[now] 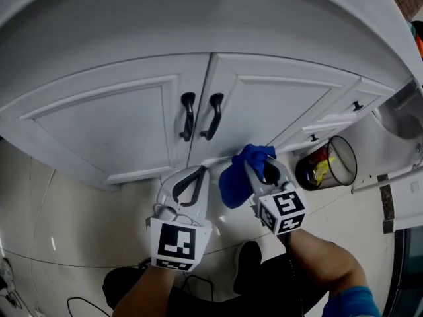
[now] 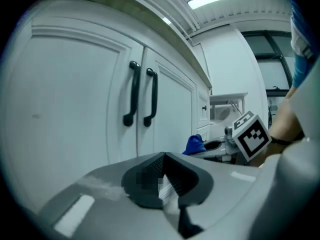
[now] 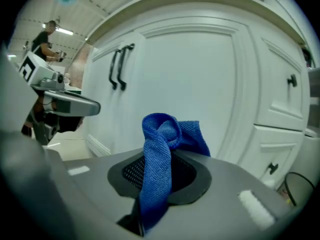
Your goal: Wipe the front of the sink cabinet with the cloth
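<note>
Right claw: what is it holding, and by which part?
The right claw is shut on the blue cloth, pinching a bunched fold; left claw shut, empty.

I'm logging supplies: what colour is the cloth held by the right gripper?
Blue. The cloth shows best in the right gripper view.

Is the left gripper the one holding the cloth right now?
No, the blue cloth is clamped in the right gripper, while the left gripper has its jaws together on nothing.
</note>
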Motion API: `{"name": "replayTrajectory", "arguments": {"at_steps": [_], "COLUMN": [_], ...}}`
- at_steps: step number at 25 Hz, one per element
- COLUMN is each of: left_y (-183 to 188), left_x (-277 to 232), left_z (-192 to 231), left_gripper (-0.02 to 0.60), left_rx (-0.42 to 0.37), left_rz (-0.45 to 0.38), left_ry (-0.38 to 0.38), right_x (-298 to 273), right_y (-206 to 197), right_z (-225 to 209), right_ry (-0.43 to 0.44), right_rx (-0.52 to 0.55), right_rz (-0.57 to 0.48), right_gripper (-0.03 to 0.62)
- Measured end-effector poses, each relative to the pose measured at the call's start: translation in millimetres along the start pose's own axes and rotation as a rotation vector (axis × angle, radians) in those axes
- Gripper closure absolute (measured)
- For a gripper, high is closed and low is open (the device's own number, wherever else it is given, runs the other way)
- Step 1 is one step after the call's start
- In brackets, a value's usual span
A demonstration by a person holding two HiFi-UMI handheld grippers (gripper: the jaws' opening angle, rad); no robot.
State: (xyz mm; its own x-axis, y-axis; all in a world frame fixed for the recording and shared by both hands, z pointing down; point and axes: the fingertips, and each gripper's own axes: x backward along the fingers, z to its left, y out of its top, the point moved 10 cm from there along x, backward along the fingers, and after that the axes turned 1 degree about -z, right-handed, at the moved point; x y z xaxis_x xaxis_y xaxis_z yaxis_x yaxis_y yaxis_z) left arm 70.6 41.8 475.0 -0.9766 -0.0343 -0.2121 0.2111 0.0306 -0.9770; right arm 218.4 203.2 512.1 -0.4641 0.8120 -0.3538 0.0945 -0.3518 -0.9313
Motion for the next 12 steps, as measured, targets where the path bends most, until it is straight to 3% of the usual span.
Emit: {"name": "replayTrajectory", "arguments": {"at_steps": [6, 12], "left_y": [-18, -38], "left_x": [-38, -52], "left_z": [-33, -42], "left_gripper": [0.577, 0.578], "left_rx": [0.036, 0.078], "left_rz": [0.045, 0.094], "left_ry": [-0.062, -0.067], "right_x": [13, -2], "right_y": [-43, -50], "right_z": [-84, -107], "right_ry": [-0.202, -0.250], "right_rx": [-0.111, -0.129], "right_rz": [0.058, 0.089], "right_gripper": [0.507, 0.507]}}
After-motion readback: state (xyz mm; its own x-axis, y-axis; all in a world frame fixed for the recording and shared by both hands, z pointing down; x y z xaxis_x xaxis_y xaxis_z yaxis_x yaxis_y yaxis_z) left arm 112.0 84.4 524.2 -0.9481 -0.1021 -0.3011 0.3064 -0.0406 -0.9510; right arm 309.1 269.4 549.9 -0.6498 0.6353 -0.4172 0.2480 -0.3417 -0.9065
